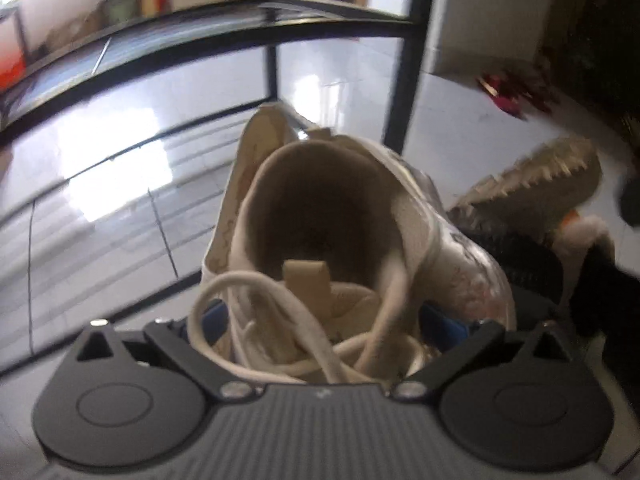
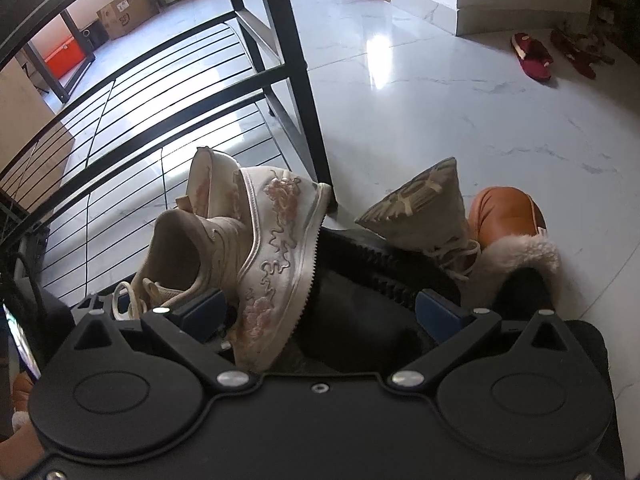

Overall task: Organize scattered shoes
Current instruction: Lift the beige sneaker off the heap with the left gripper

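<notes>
My left gripper point(image 1: 326, 320) is shut on a white embroidered sneaker point(image 1: 320, 232), held by its laced front with the heel opening facing away, just in front of the black shoe rack point(image 1: 404, 92). In the right wrist view that sneaker point(image 2: 188, 248) leans against its mate point(image 2: 272, 264), which lies on its side with pink embroidery showing. My right gripper point(image 2: 320, 312) is open, its blue pads either side of the mate's sole and a black boot point(image 2: 360, 312). A beige shoe point(image 2: 424, 208) stands sole-up beside an orange fur-lined boot point(image 2: 508, 216).
The rack's wire shelves point(image 2: 132, 148) stretch to the left above white marble floor point(image 2: 440, 100). Red slippers point(image 2: 532, 56) lie far right near a wall corner. Cardboard boxes point(image 2: 124, 12) and an orange bin point(image 2: 64, 56) sit beyond the rack.
</notes>
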{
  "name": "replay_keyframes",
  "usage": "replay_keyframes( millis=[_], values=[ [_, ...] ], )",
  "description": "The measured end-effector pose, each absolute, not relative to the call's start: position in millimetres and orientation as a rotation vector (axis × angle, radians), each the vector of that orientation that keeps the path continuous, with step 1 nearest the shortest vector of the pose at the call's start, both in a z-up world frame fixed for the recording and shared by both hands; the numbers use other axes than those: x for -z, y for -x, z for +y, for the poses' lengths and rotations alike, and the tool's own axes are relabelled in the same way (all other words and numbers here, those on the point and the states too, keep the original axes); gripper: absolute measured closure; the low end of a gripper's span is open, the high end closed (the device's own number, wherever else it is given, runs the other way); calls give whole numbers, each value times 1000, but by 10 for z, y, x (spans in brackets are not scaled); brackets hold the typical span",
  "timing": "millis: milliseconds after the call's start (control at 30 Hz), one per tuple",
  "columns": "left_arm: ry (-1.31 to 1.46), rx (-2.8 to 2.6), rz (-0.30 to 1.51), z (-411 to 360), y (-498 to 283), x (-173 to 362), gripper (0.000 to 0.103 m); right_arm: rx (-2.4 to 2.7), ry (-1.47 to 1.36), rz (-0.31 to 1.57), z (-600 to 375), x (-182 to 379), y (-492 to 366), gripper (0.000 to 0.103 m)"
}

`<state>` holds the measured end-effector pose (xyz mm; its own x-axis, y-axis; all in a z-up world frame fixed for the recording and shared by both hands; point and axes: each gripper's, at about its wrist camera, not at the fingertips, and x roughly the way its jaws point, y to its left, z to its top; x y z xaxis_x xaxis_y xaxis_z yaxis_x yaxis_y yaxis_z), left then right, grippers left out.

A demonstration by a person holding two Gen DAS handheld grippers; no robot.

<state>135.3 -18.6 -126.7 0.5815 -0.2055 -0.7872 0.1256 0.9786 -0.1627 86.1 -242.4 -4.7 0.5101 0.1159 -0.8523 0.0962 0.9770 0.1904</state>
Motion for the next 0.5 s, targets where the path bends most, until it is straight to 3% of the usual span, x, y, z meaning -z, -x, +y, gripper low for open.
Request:
replay_keyframes(
  millis=[100, 233, 400, 500],
  values=[
    [155, 188, 934, -64, -1394, 1313, 4, -3, -235, 1039, -2465, 58, -867, 0],
    [-59, 174, 948, -263, -1319, 1352, 0, -1, -239, 1046, -2473, 81, -889, 0],
    [67, 123, 1099, -151, -1433, 1405, 0, -11, -233, 1046, -2449, 79, -891, 0],
    [8, 148, 1076, -160, -1377, 1365, 6, -7, -234, 1043, -2468, 73, -887, 0]
  ],
)
